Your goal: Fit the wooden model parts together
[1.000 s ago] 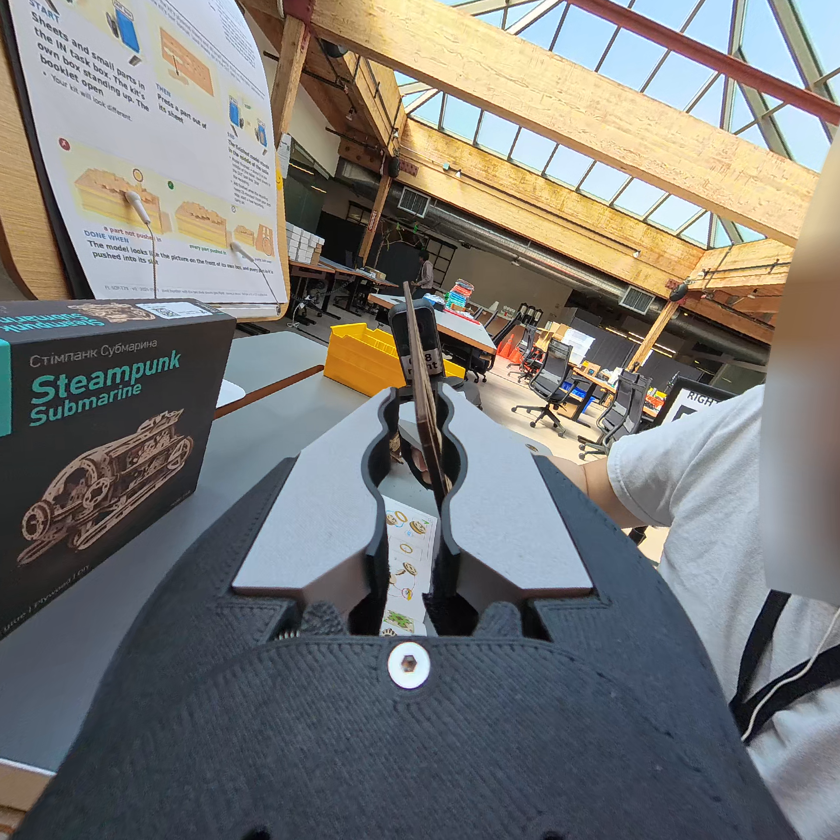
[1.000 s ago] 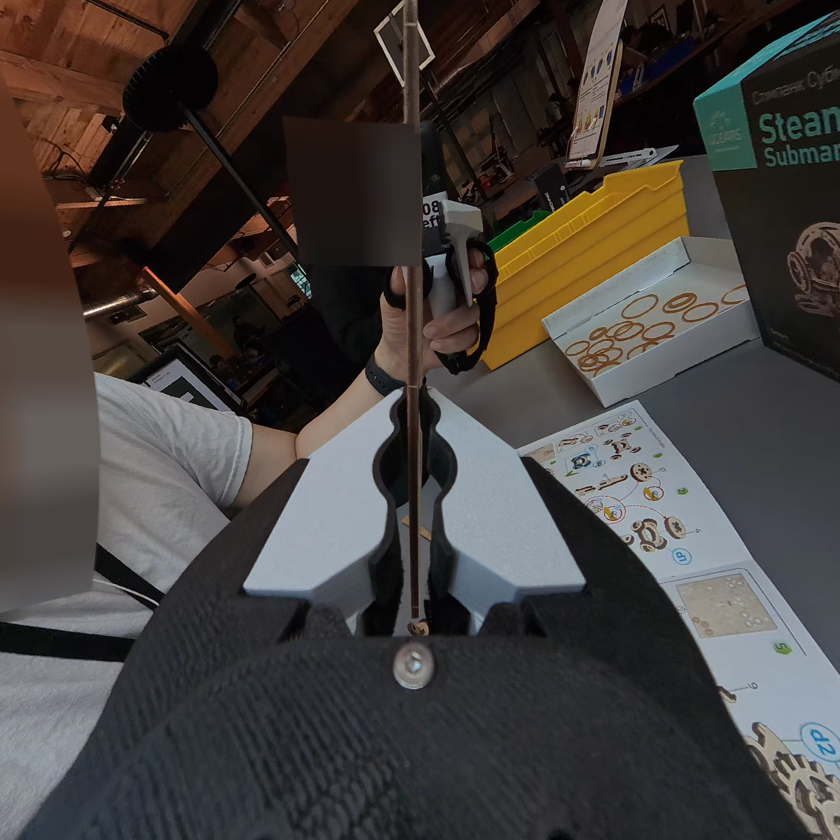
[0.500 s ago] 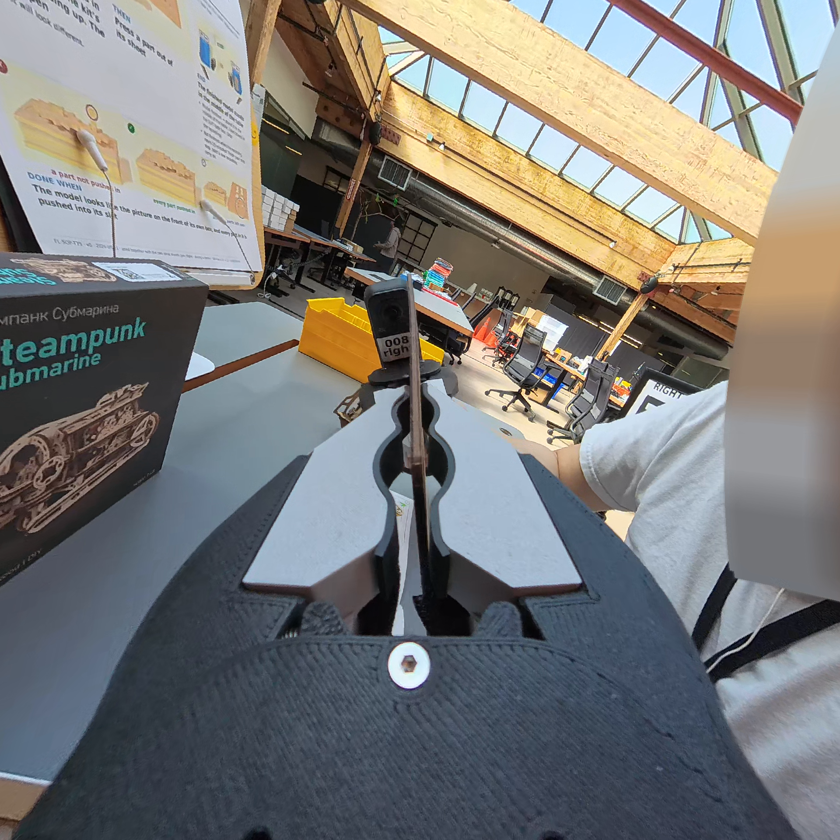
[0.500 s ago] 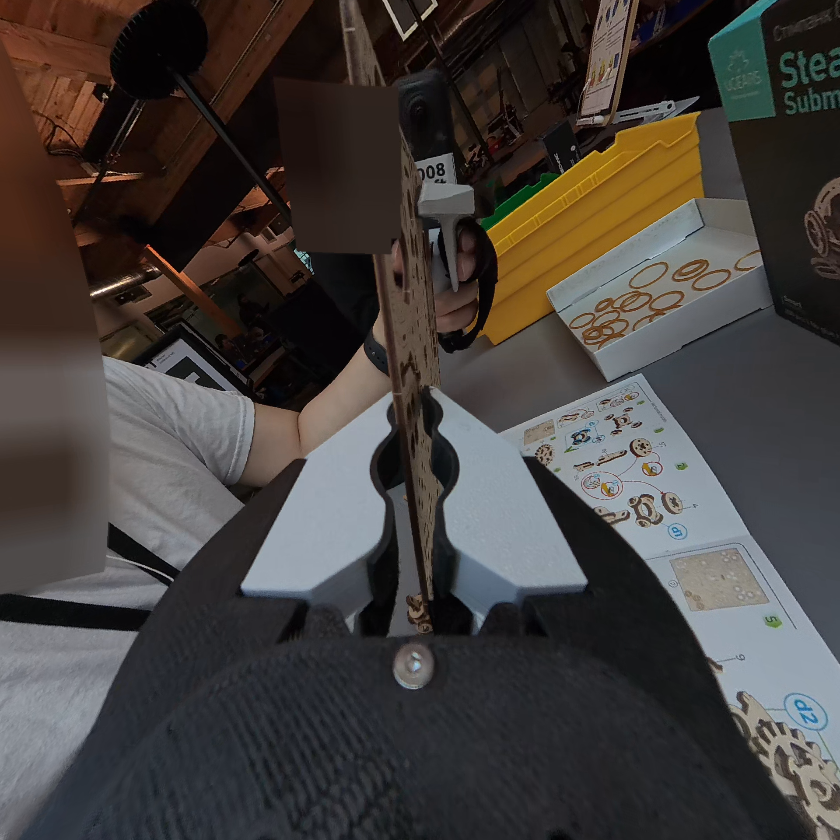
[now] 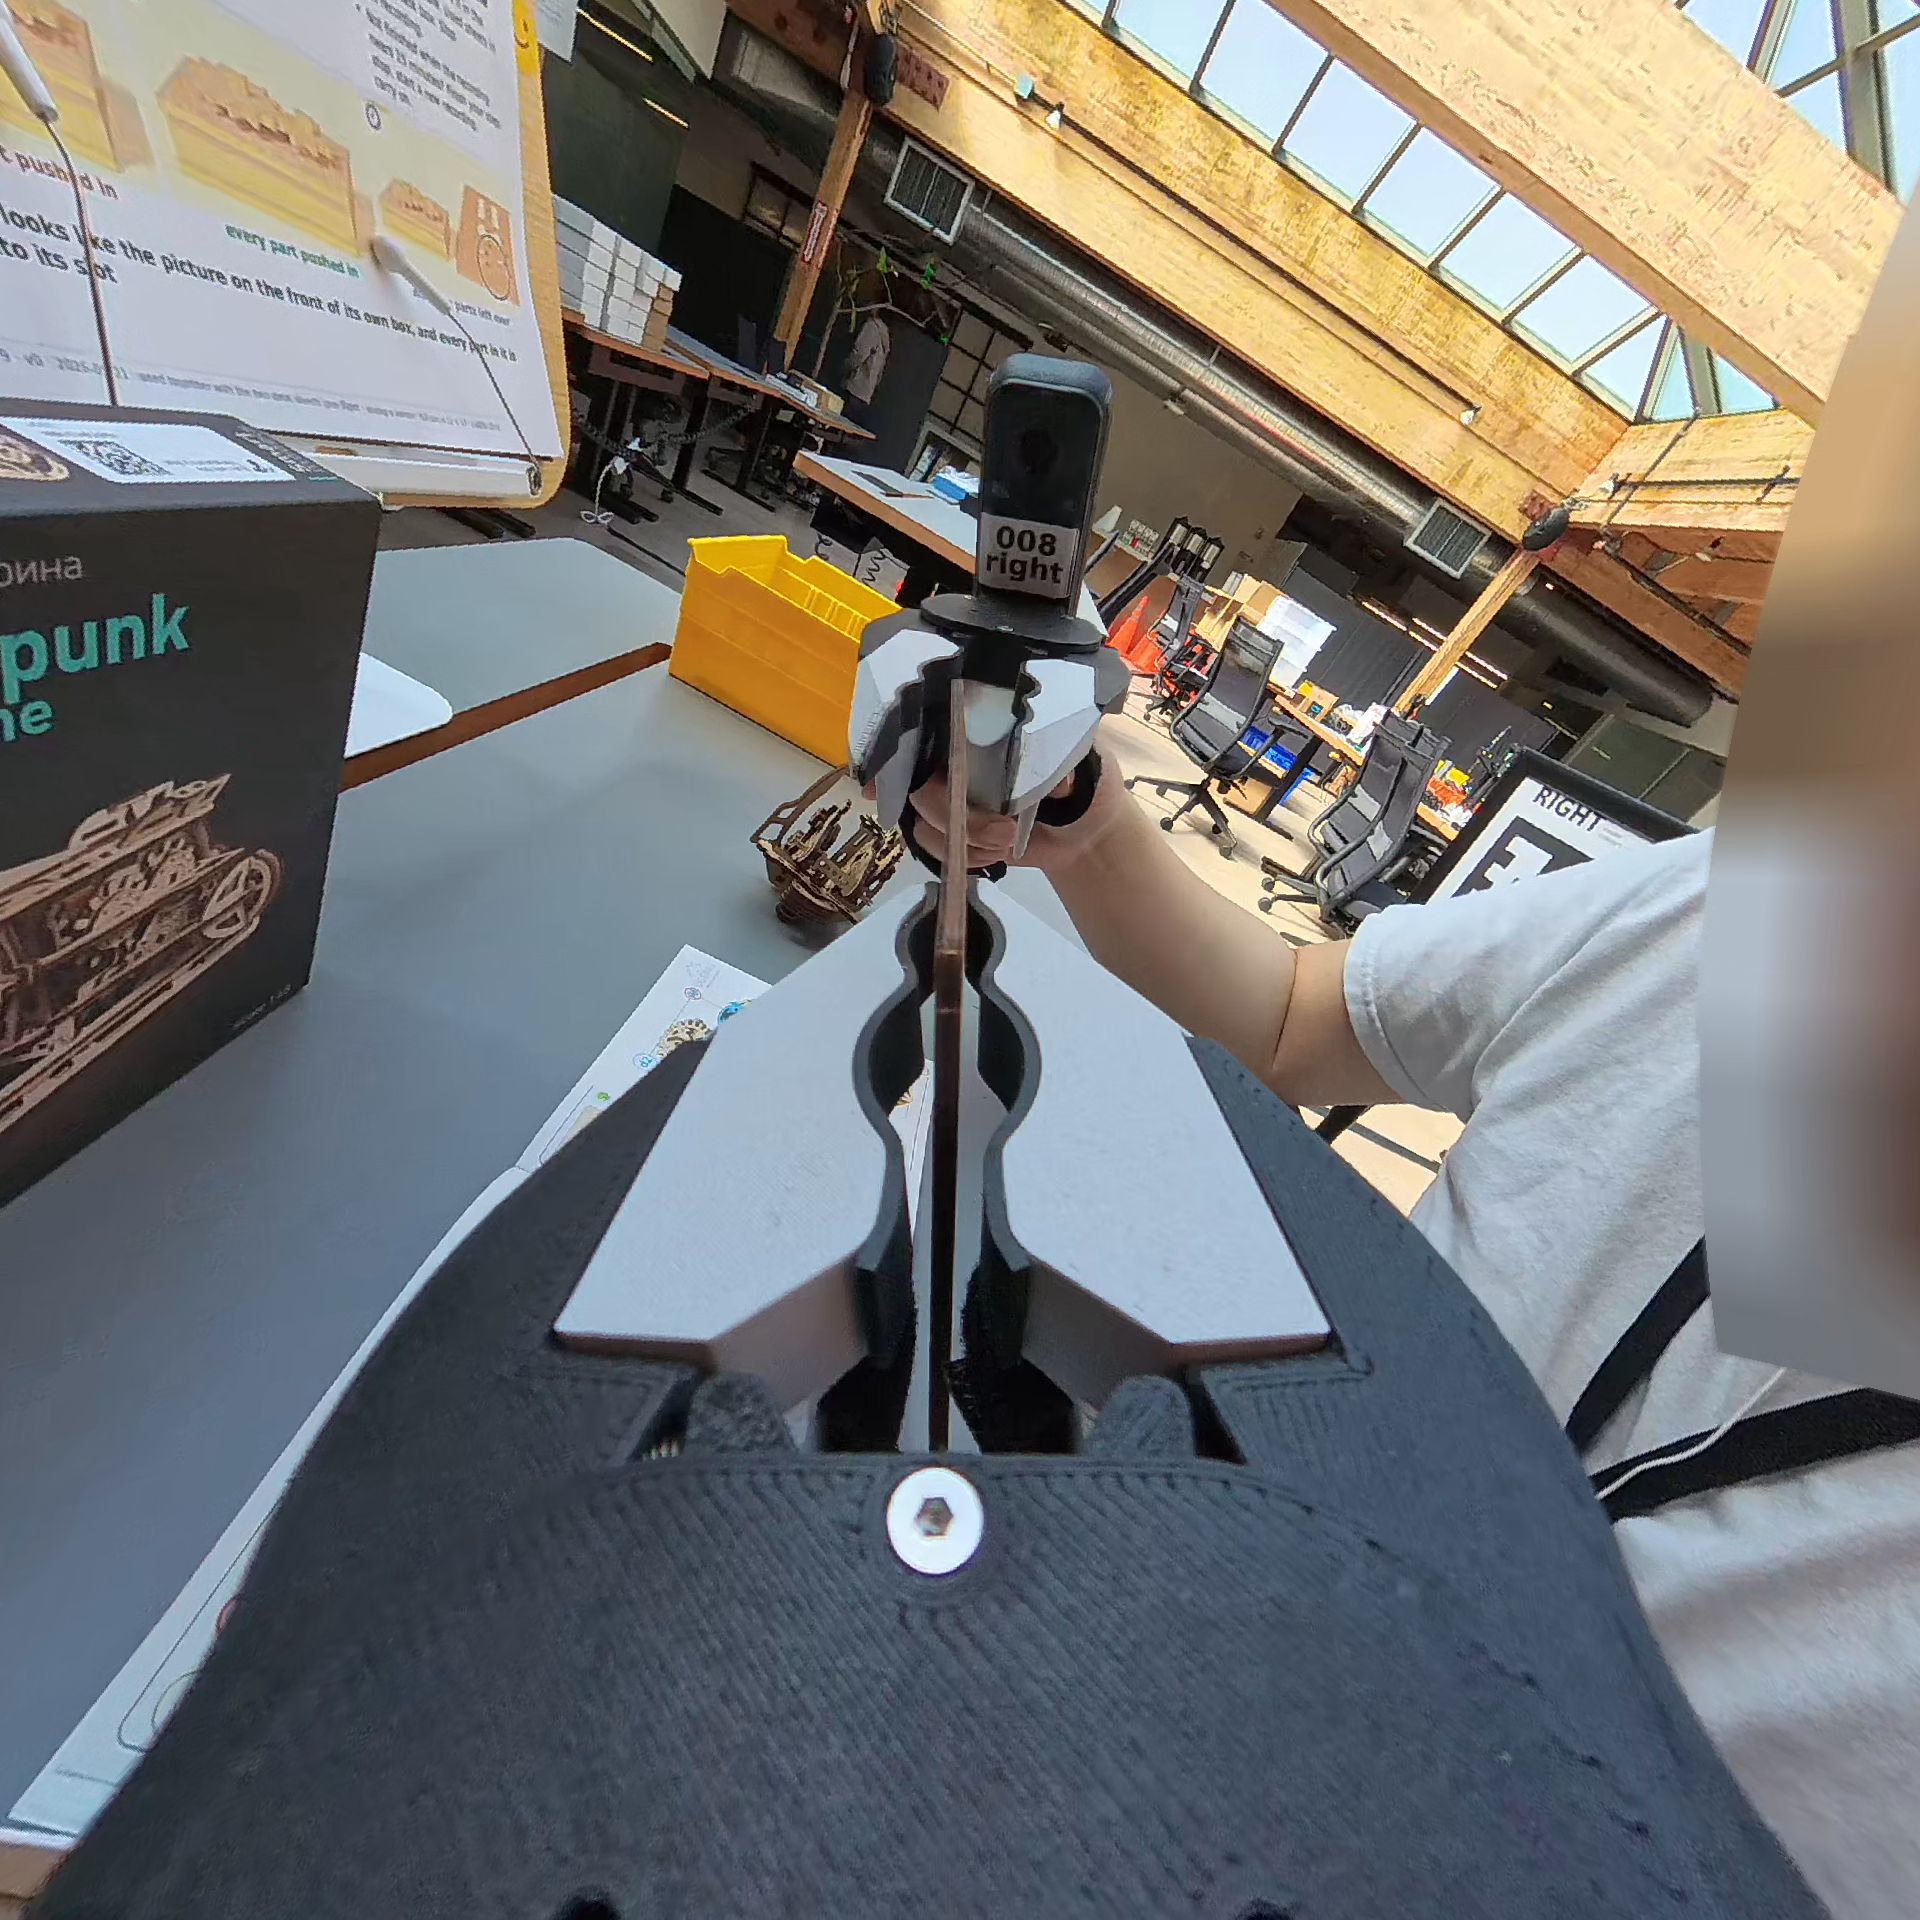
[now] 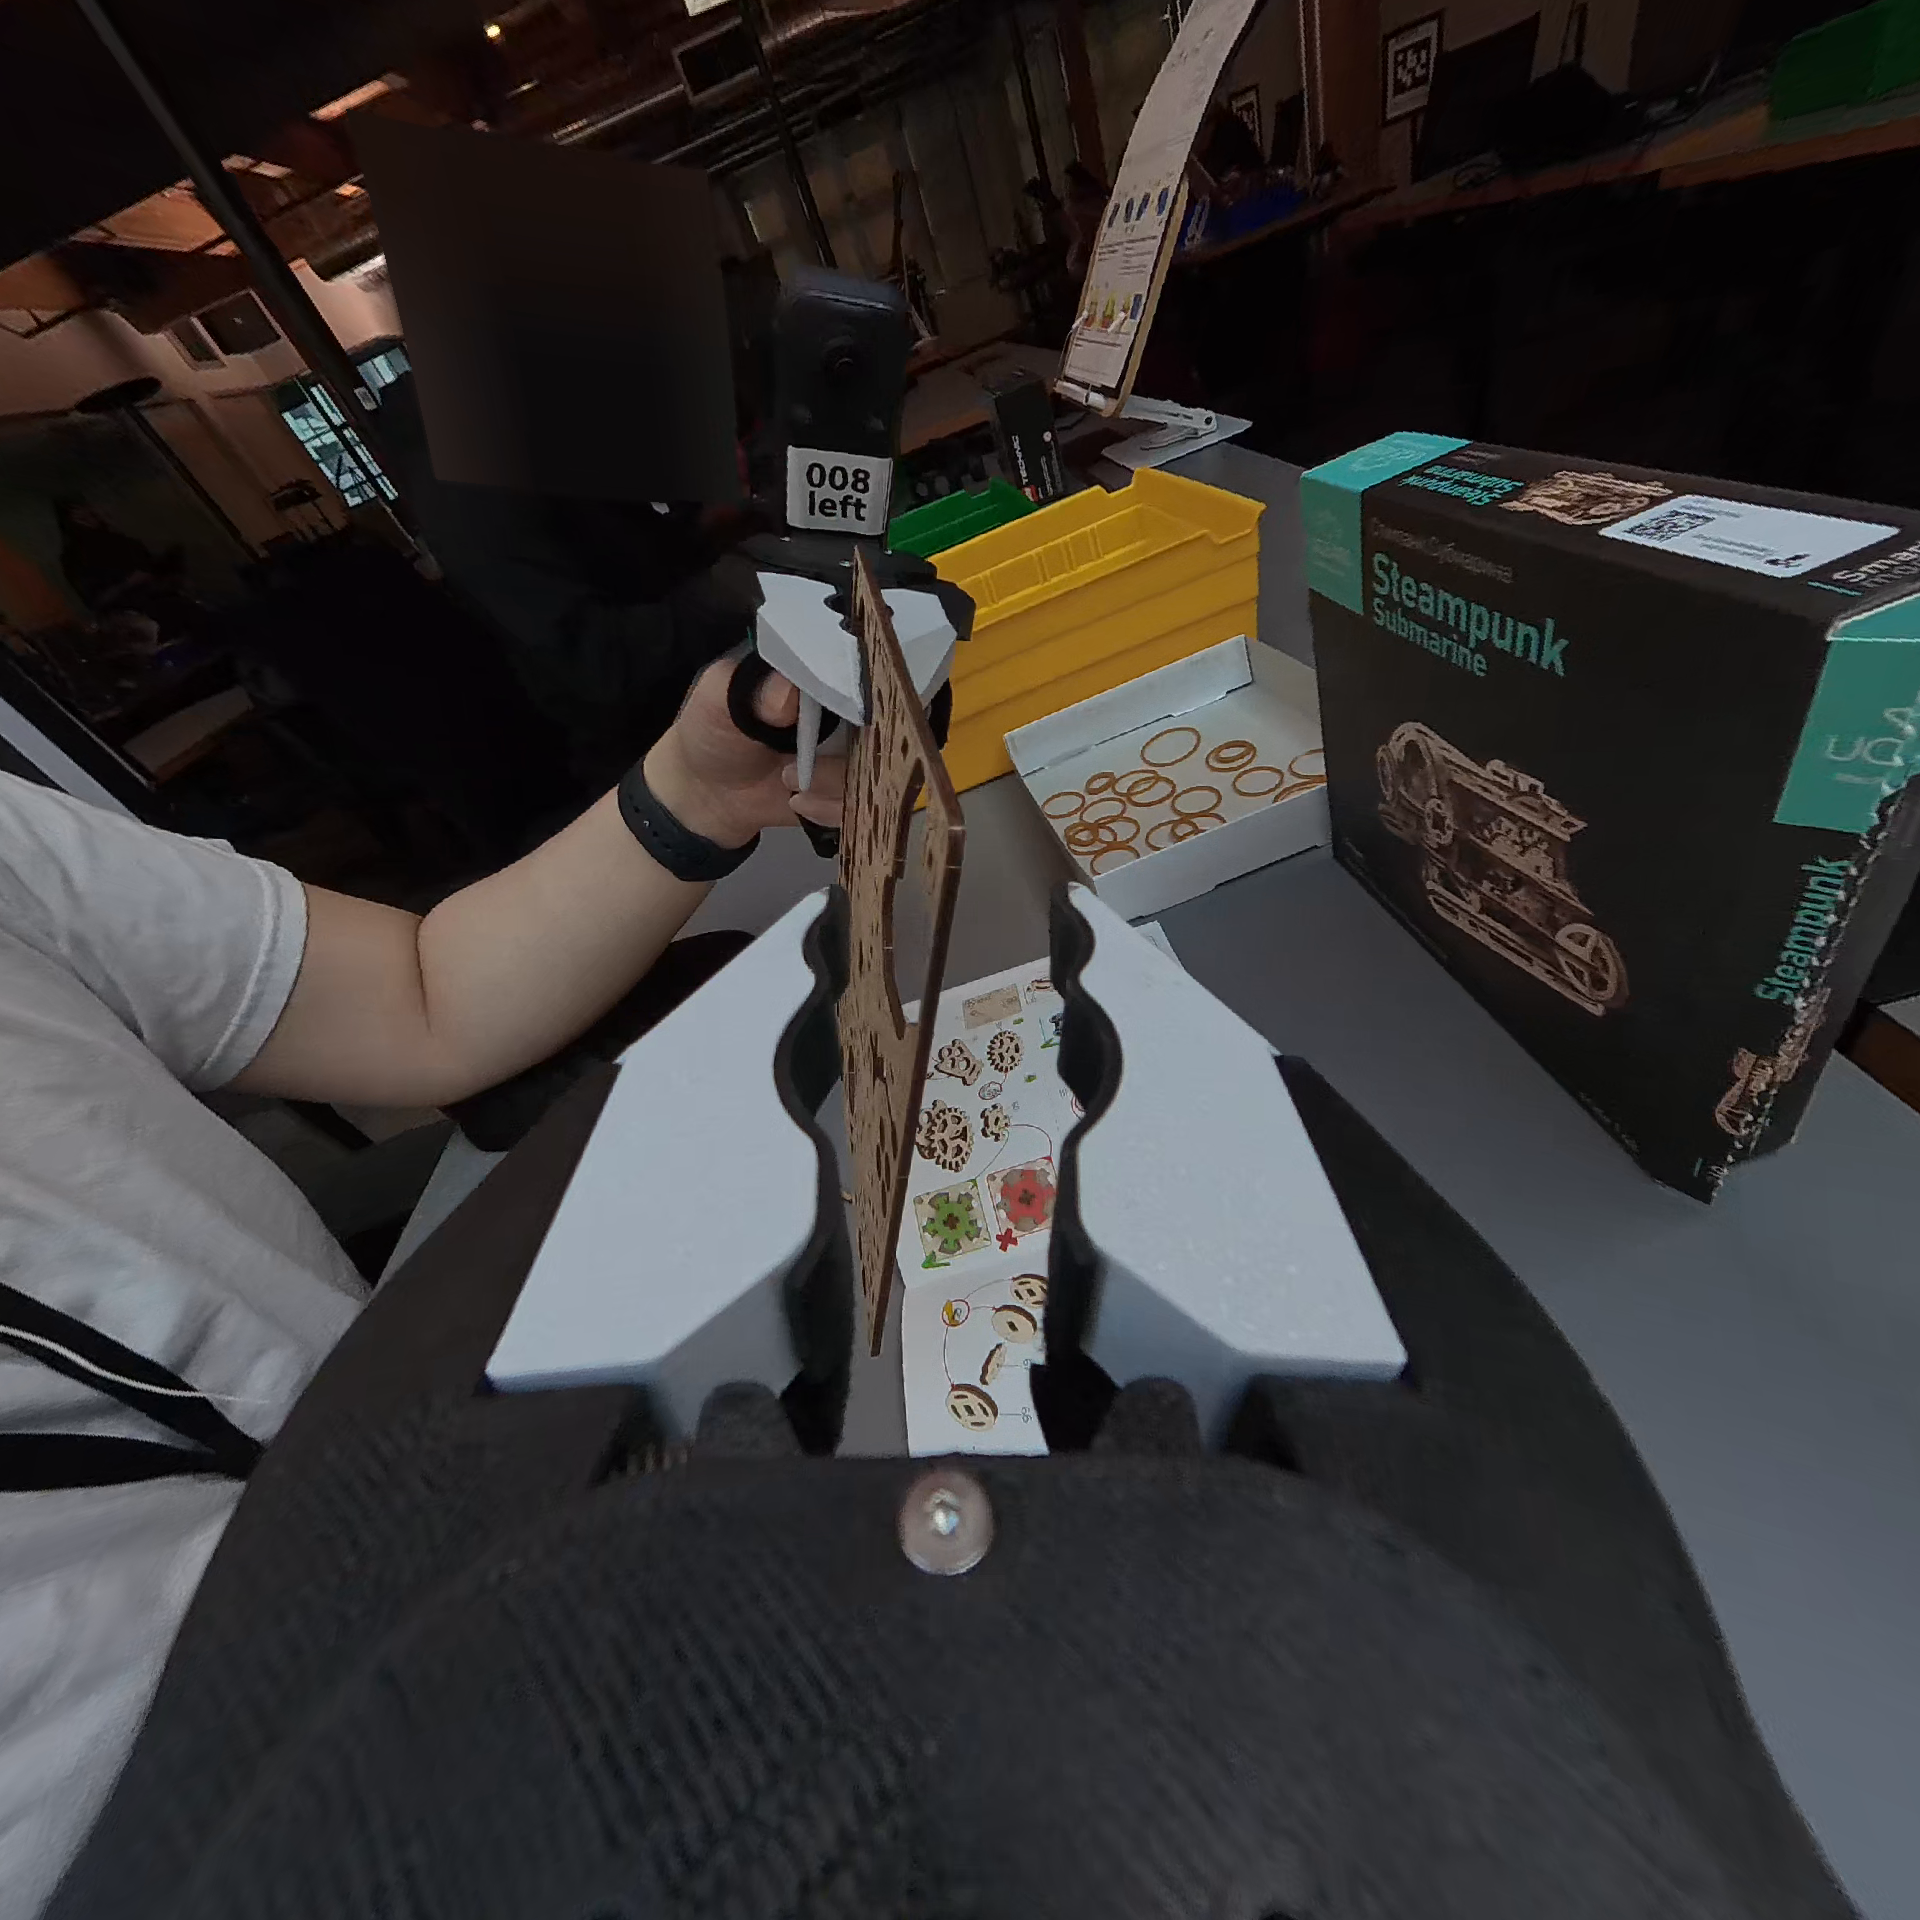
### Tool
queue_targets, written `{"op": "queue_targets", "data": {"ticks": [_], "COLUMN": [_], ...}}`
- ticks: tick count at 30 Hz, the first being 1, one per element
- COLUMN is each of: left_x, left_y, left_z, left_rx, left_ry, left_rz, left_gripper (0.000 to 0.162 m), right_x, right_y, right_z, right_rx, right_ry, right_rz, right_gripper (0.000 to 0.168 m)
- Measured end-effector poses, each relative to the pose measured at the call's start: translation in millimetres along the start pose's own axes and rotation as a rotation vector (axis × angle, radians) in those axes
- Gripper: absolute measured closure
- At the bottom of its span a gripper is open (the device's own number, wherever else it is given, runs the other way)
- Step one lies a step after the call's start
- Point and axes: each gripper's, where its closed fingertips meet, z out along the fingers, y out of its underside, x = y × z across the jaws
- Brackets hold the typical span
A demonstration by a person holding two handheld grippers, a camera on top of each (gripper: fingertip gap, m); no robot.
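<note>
Task looks early: wooden sheet [image 6: 896, 935] is standing edge-on mid-frame, parts unpunched. Left gripper [image 5: 940, 1091] fingers are pinching it; right gripper [image 6: 940, 1122] fingers are spread, sheet loose between. Only left view is showing the half-built model [image 5: 826, 857] on the counter [image 5: 520, 883]; only right view, the ring tray [image 6: 1164, 790].

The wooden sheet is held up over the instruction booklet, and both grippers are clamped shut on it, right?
Not quite. Only the left gripper is shut on the wooden sheet. The right gripper is open, with a clear gap between the sheet and one finger, as the right wrist view shows. The sheet is indeed held up over the instruction booklet.
</note>
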Motion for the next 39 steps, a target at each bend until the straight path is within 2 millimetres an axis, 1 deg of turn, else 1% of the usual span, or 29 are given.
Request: {"op": "queue_targets", "data": {"ticks": [4, 8, 15, 22, 33, 39], "left_x": [-2, -3, -1, 0, 1, 0], "left_y": [1, 1, -1, -8, -12, -11], "left_z": [1, 1, 2, 2, 0, 0], "left_rx": [0.0, 0.001, 0.002, 0.04, 0.061, 0.052], "left_ry": [-0.008, -0.008, -0.003, 0.0, 0.007, -0.005], "left_rz": [-0.013, -0.027, -0.042, -0.141, -0.175, -0.169], "left_gripper": [0.161, 0.162, 0.161, 0.161, 0.162, 0.161], "right_x": [-2, -2, -5, -6, -7, -7], "right_y": [3, 4, -4, -13, -10, -10], "right_z": [6, 9, 4, -2, 1, 0], "right_rx": [-0.015, -0.008, 0.05, 0.098, 0.084, 0.085], "right_ry": [0.013, -0.004, -0.048, -0.075, -0.088, -0.087], "right_rz": [-0.028, -0.004, 0.05, 0.088, 0.093, 0.092], "right_gripper": [0.134, 0.137, 0.141, 0.142, 0.142, 0.142]}}
